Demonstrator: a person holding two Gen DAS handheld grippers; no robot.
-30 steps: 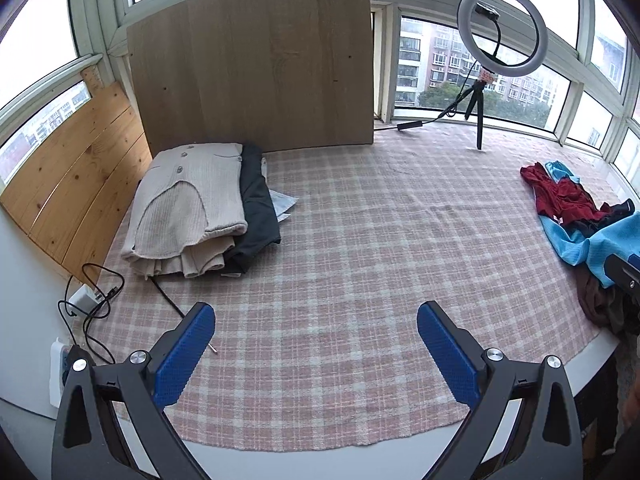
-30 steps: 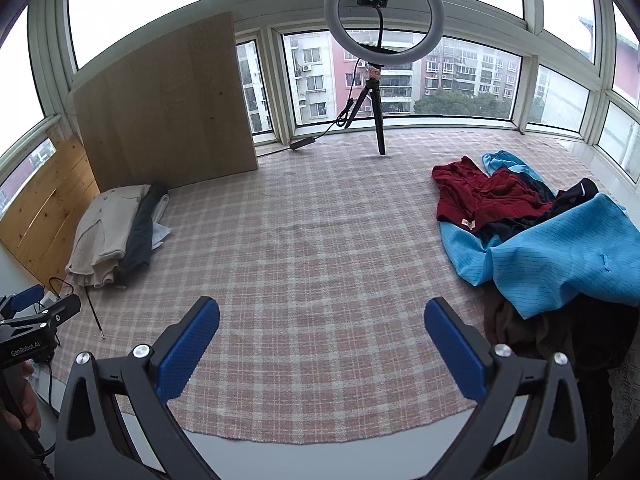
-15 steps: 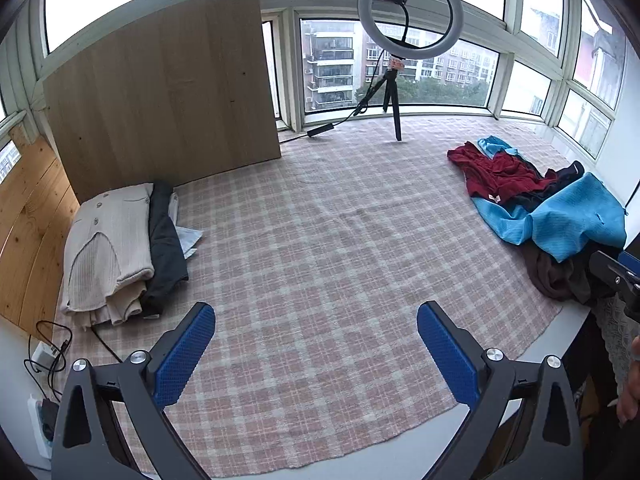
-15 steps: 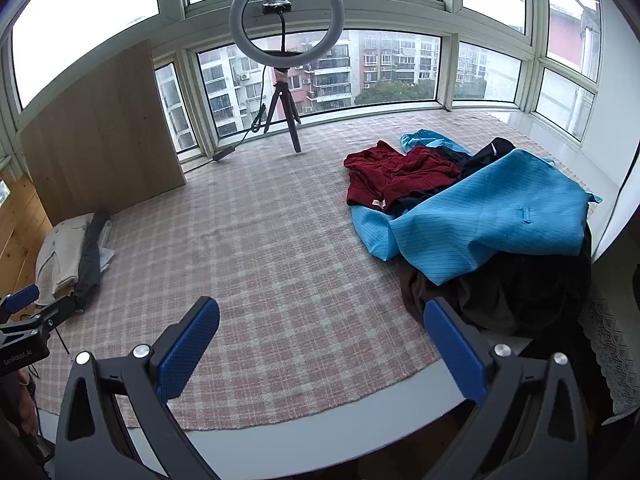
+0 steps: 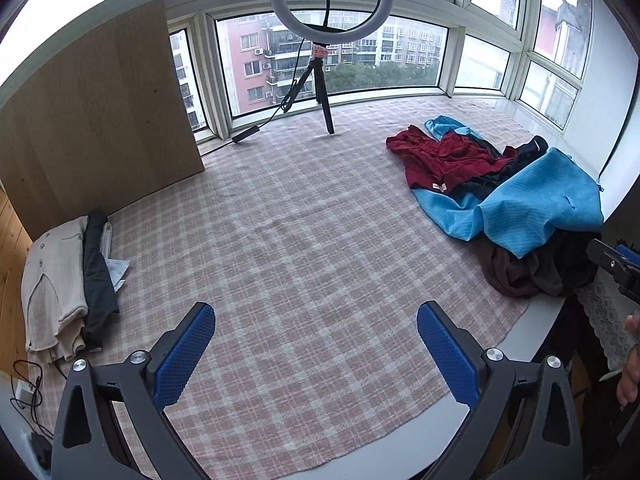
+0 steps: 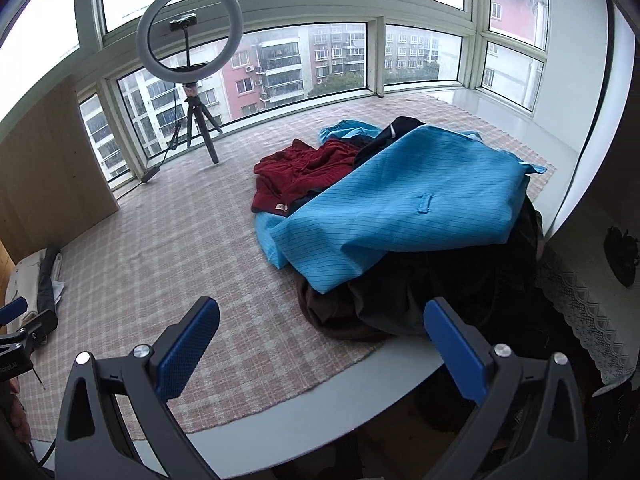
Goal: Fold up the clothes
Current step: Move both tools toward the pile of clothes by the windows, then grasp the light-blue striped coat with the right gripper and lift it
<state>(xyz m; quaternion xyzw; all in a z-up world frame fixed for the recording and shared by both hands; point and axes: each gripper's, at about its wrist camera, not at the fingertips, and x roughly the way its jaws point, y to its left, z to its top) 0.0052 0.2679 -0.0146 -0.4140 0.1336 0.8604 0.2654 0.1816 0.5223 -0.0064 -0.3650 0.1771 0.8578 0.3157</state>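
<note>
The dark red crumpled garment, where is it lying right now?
The dark red crumpled garment lies at the far left of the unfolded heap, beside the bright blue striped garment, right of the ring light tripod.

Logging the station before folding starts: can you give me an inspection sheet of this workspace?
Surface: plaid cloth, bare in the middle.
Job's things: folded stack far left; unfolded pile, blue garment topmost, on the right.
Clutter: nothing seen.
Grippers: left tool and right tool open, empty, above the near edge.
Cables: tangled wires near left; ring light lead by the window.
Surroundings: wooden board, windows.
</note>
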